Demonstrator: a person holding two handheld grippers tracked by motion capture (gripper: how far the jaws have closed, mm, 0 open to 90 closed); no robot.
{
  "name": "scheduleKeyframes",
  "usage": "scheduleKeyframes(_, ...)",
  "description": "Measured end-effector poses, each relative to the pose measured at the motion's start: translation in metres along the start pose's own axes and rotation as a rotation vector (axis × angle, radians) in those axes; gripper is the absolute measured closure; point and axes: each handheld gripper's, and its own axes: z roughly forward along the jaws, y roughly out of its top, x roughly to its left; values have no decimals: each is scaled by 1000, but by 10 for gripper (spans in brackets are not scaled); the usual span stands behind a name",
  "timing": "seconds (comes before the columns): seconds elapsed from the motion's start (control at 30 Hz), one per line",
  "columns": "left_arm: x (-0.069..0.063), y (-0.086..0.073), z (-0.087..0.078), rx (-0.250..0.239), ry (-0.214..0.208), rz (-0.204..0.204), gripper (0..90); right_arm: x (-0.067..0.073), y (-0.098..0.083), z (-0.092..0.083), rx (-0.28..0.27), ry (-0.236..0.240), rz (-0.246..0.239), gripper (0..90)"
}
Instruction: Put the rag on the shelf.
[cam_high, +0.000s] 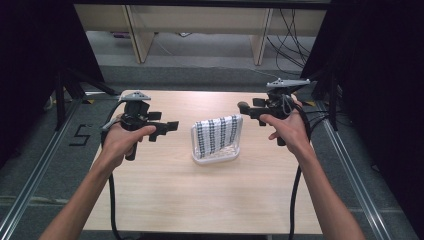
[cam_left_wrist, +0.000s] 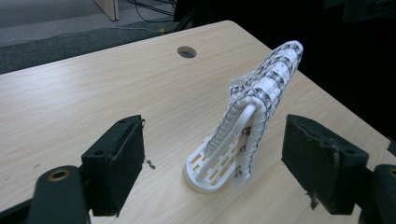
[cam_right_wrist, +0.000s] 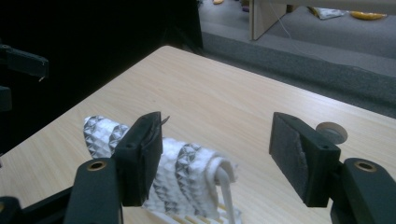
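Note:
A white slotted rack (cam_high: 216, 156) stands in the middle of the wooden table (cam_high: 165, 195), with a white cloth patterned in dark stripes (cam_high: 217, 132) draped over its hoop. The left gripper view looks at the rack (cam_left_wrist: 210, 170) end on, the cloth (cam_left_wrist: 266, 88) hanging down both sides. My left gripper (cam_high: 167, 127) hovers left of the rack, open and empty, its jaws pointing toward the cloth. My right gripper (cam_high: 245, 109) hovers at the rack's upper right, open and empty. In the right gripper view the cloth (cam_right_wrist: 187, 172) lies just below and behind the left jaw.
A round cable hole (cam_left_wrist: 187, 51) sits near the table's far edge. Black curtains flank the table on both sides. Wooden furniture legs (cam_high: 137, 35) and loose cables (cam_high: 287, 40) are on the floor beyond. Bare tabletop spreads in front of the rack.

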Motion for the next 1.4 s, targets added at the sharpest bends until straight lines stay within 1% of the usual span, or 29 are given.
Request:
scheduleKeyframes(0.1, -3, -3, -2, 1, -1, 10, 204, 2, -2, -2, -2, 4, -6, 350)
scheduleKeyframes(0.13, -5, -7, -5, -2, 1, 20, 204, 6, -4, -5, -3, 7, 7, 349)
scheduleKeyframes(0.17, -5, -7, -5, -2, 1, 20, 204, 6, -4, -5, -3, 7, 7, 349)
scheduleKeyframes(0.2, -6, -9, -7, -3, 3, 26, 204, 6, -5, -5, -3, 4, -7, 348)
scheduleKeyframes(0.3, -7, -14, -12, -9, -5, 31, 204, 8, -8, -10, -6, 4, -19, 346)
scheduleKeyframes(0.33, -8, -18, -15, -15, -1, 35, 204, 9, -10, -13, -3, -6, -16, 344)
scheduleKeyframes(0.37, -8, -18, -15, -15, -1, 35, 204, 9, -10, -13, -3, -6, -16, 344)
scheduleKeyframes(0.4, -9, -20, -16, -20, 2, 34, 204, 8, -11, -14, -6, -2, -29, 343)
scheduleKeyframes(0.47, -10, -24, -18, -20, 2, 29, 204, 10, -14, -18, -8, -5, -18, 343)
scheduleKeyframes(0.6, -15, -30, -20, -13, -5, 42, 204, 11, -18, -23, -11, -2, -28, 342)
scheduleKeyframes(0.63, -16, -31, -21, -17, -6, 42, 204, 10, -19, -24, -13, -4, -41, 342)
scheduleKeyframes(0.67, -17, -33, -22, -18, -10, 44, 204, 12, -20, -26, -9, -2, -24, 342)
scheduleKeyframes(0.73, -20, -37, -25, -16, -11, 50, 204, 13, -25, -29, -4, -3, -44, 341)
scheduleKeyframes(0.77, -20, -37, -25, -16, -11, 50, 204, 13, -25, -29, -4, -3, -44, 341)
scheduleKeyframes(0.8, -21, -39, -26, -16, -11, 54, 204, 12, -27, -29, -13, -10, -62, 339)
scheduleKeyframes(0.83, -21, -40, -27, -16, -14, 52, 204, 13, -29, -30, -3, 1, -45, 339)
scheduleKeyframes(0.87, -22, -41, -28, -15, -17, 54, 204, 14, -30, -31, -2, -10, -47, 339)
scheduleKeyframes(0.93, -23, -43, -31, -22, -15, 56, 204, 14, -34, -33, -9, 2, -57, 335)
scheduleKeyframes(0.97, -24, -44, -32, -21, -19, 61, 204, 14, -34, -33, -9, 2, -57, 335)
scheduleKeyframes(1.0, -25, -45, -33, -20, -10, 61, 204, 15, -35, -35, -4, -6, -45, 335)
scheduleKeyframes(1.03, -26, -45, -34, -15, -11, 68, 204, 15, -35, -35, -16, -10, -63, 334)
scheduleKeyframes(1.07, -28, -47, -36, -18, -12, 73, 204, 16, -36, -38, -8, -12, -57, 333)
scheduleKeyframes(1.13, -30, -48, -38, -13, -10, 75, 204, 16, -37, -39, -15, -6, -61, 334)
scheduleKeyframes(1.17, -31, -49, -38, -23, -14, 78, 204, 17, -38, -40, -17, -15, -66, 333)
scheduleKeyframes(1.23, -34, -52, -41, -18, -16, 85, 204, 19, -40, -43, -14, -11, -59, 333)
scheduleKeyframes(1.27, -36, -56, -42, -19, -21, 90, 204, 21, -44, -47, -13, -10, -42, 332)
scheduleKeyframes(1.3, -36, -56, -42, -19, -21, 90, 204, 21, -44, -47, -13, -10, -42, 332)
scheduleKeyframes(1.33, -38, -59, -45, -13, -17, 96, 204, 23, -47, -48, -25, -5, -51, 332)
scheduleKeyframes(1.4, -39, -60, -47, -17, -15, 98, 204, 22, -48, -50, -25, -7, -63, 330)
